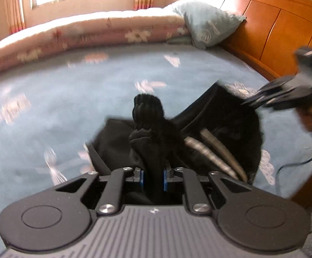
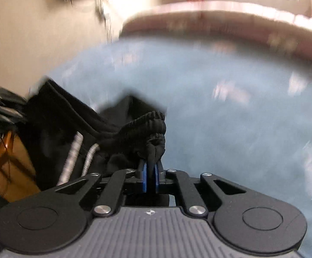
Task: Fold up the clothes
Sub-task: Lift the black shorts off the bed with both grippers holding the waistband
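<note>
Trousers [image 1: 220, 133] bunched near headboard [image 1: 285, 25] | left gripper [image 1: 152, 177], right gripper [image 2: 151, 179] clamped on ribbed hems | risk: thick cloth slips, fold skews

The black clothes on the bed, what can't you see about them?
- Black garment, left wrist view: its near part is hidden behind the left hand-held gripper, so its type is unclear.
- Right wrist view: motion blur smears the blue bedsheet; the right hand-held gripper covers the pinched ribbed cuff's end.
</note>
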{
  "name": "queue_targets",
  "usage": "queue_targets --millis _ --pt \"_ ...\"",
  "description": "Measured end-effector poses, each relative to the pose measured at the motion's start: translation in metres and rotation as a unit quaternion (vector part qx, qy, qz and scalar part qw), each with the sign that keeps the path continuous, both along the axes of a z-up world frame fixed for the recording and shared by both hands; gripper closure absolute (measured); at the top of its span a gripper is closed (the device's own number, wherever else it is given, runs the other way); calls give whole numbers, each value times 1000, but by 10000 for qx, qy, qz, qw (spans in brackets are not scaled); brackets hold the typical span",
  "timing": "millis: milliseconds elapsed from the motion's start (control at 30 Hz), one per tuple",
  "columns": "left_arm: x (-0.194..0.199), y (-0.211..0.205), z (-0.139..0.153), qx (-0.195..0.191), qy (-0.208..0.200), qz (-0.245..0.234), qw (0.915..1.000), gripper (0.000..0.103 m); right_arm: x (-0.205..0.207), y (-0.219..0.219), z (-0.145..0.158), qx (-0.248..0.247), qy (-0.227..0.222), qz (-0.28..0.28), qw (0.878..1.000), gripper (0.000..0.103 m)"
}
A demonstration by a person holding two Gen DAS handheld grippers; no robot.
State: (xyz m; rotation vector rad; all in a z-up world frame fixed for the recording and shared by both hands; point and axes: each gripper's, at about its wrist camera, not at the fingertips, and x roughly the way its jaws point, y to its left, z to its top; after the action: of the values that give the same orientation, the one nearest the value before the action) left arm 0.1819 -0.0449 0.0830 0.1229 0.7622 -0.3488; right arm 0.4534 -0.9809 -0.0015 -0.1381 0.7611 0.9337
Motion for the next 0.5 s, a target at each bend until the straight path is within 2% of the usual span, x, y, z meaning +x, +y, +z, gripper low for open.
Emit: queue_targets --millis 167,233,400,500 --pt "16 17 46 280 -785 -12 9965 90 -38 -9 86 195 -1124 -273 9931 94" --pt "19 25 66 353 -1161 -9 9926 90 -50 -7 113 240 -1369 -302 9898 94" --pt "21 50 110 420 -1931 301 9798 90 -75 10 150 309 -1802 -345 9825 94" --pt "20 69 128 291 -2140 367 9757 90 -88 23 168 379 -2023 -392 9778 94"
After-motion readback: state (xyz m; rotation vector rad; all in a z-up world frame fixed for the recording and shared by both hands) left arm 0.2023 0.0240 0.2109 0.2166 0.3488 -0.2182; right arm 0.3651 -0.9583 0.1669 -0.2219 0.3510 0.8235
